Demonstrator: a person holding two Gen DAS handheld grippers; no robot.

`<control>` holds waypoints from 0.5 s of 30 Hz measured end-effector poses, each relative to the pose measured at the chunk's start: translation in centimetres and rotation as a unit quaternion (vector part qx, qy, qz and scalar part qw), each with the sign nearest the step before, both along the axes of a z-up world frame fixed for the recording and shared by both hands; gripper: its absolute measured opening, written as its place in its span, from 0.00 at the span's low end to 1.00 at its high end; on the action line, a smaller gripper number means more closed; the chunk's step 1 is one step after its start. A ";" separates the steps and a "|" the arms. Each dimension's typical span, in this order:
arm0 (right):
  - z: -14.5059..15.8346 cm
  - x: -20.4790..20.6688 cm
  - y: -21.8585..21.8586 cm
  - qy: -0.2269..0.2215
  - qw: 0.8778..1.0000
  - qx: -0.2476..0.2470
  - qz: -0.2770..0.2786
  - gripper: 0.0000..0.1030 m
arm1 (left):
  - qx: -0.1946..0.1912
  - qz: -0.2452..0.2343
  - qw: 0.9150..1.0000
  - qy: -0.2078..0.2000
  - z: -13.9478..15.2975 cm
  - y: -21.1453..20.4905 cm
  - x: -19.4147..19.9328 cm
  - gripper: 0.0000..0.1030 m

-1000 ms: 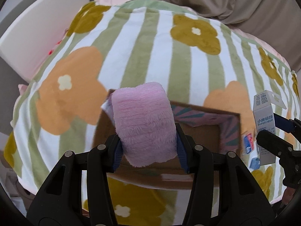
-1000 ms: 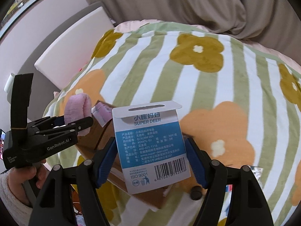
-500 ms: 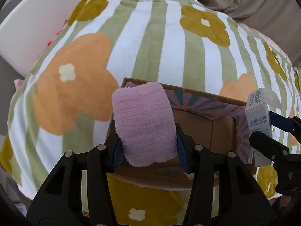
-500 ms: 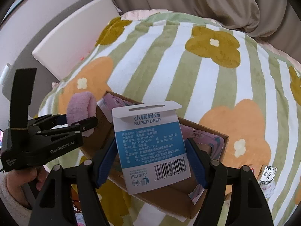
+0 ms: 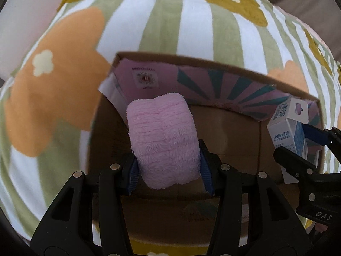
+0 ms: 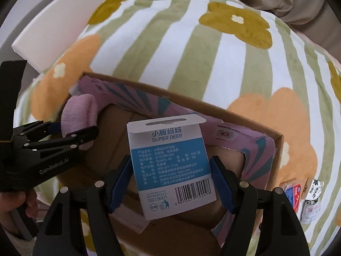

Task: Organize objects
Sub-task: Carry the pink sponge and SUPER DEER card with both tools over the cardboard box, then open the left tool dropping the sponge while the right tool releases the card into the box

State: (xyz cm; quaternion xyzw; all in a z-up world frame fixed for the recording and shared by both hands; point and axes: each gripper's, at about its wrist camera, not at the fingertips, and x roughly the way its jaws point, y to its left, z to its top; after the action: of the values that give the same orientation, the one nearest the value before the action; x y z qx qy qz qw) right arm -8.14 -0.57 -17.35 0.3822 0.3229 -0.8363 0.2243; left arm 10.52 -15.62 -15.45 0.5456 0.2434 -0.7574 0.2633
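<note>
My left gripper [image 5: 168,170] is shut on a fluffy pink cloth roll [image 5: 164,138] and holds it over the left half of an open cardboard box [image 5: 213,61] with pink and teal flaps. My right gripper [image 6: 170,183] is shut on a white and blue Super Deer packet [image 6: 170,164] and holds it over the right half of the same box [image 6: 277,140]. The packet [image 5: 287,130] and right gripper show at the right of the left wrist view. The pink roll [image 6: 80,117] and left gripper [image 6: 70,132] show at the left of the right wrist view.
The box lies on a blanket [image 6: 191,53] with green stripes and orange and yellow flowers. Small packets [image 6: 298,194] lie on the blanket to the right of the box. A white board [image 6: 55,34] stands at the far left. Grey fabric [image 6: 298,0] lies behind.
Both grippers have moved forward and down with their objects, from short of the box to over its open inside. The box now fills more of both views.
</note>
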 end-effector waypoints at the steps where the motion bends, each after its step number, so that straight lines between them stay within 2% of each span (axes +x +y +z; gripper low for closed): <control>1: -0.3 -0.2 0.0 0.004 1.000 0.005 0.000 0.67 | 0.000 -0.001 1.000 -0.001 -0.4 0.0 -0.1 0.43; 7: -0.8 -0.5 0.1 0.001 1.000 0.008 -0.006 0.67 | -0.001 0.018 1.000 -0.002 -1.0 -0.3 0.1 0.43; 15: -0.4 0.4 0.3 0.000 1.000 0.003 -0.011 0.68 | -0.025 0.010 1.000 0.006 0.6 0.2 0.5 0.44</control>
State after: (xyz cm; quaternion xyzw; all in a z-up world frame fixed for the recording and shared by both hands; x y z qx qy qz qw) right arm -7.76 -0.25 -17.75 0.3862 0.3214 -0.8378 0.2136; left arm 11.02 -15.47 -14.83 0.5318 0.2316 -0.7639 0.2829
